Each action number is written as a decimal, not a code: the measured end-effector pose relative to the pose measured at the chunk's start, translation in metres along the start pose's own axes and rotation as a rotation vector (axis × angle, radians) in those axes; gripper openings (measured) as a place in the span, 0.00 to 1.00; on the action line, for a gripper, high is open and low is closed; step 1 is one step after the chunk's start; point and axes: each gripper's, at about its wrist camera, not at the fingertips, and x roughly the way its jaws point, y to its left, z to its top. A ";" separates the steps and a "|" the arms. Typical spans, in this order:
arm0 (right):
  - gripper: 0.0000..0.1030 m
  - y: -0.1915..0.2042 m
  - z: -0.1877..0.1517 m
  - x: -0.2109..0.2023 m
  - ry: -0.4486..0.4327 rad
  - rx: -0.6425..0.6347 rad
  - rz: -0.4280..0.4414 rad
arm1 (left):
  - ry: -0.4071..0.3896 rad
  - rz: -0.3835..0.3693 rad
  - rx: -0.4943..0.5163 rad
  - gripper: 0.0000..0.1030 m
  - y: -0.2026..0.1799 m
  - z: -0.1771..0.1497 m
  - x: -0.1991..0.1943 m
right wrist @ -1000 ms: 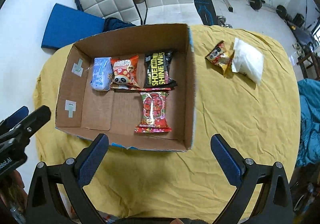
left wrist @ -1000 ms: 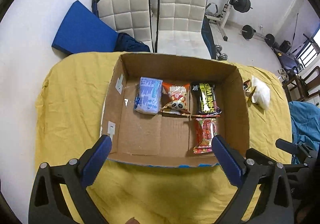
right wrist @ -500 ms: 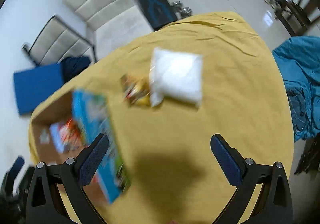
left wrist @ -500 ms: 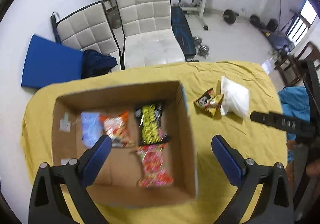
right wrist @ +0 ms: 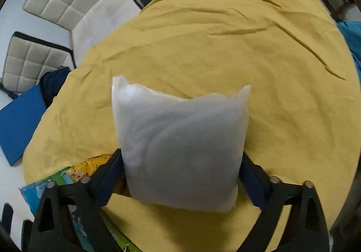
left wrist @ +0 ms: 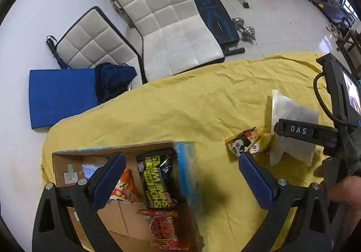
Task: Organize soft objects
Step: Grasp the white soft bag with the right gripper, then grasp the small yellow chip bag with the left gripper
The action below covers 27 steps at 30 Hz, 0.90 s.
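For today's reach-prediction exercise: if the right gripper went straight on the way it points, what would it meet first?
The right gripper would meet the soft white plastic-wrapped pouch first; it already sits between the open jaws. Whether they touch it is unclear.

Daylight is filling the room evenly, and glare is bouncing off the floor tiles [left wrist: 300, 33] far right. Fisheye warping is bending everything near the dark corners. The cardboard box [left wrist: 185, 173] is smearing with motion blur, the white pouch [right wrist: 180, 150] is looking soft up close, and soft shadows are sitting on the yellow cloth [right wrist: 225, 49].
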 end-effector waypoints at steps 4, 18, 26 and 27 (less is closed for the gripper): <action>0.75 -0.011 -0.002 -0.012 0.008 -0.084 0.001 | 0.011 -0.035 0.048 1.00 -0.018 0.007 0.001; 0.74 -0.157 -0.010 -0.049 -0.015 0.035 -0.017 | 0.280 -0.042 0.427 1.00 -0.126 0.037 0.087; 0.74 -0.165 -0.019 -0.047 -0.010 0.041 -0.007 | 0.396 -0.114 0.377 0.71 -0.130 0.026 0.119; 0.74 -0.164 -0.020 -0.046 -0.010 0.043 -0.005 | 0.406 -0.125 0.362 0.60 -0.129 0.025 0.121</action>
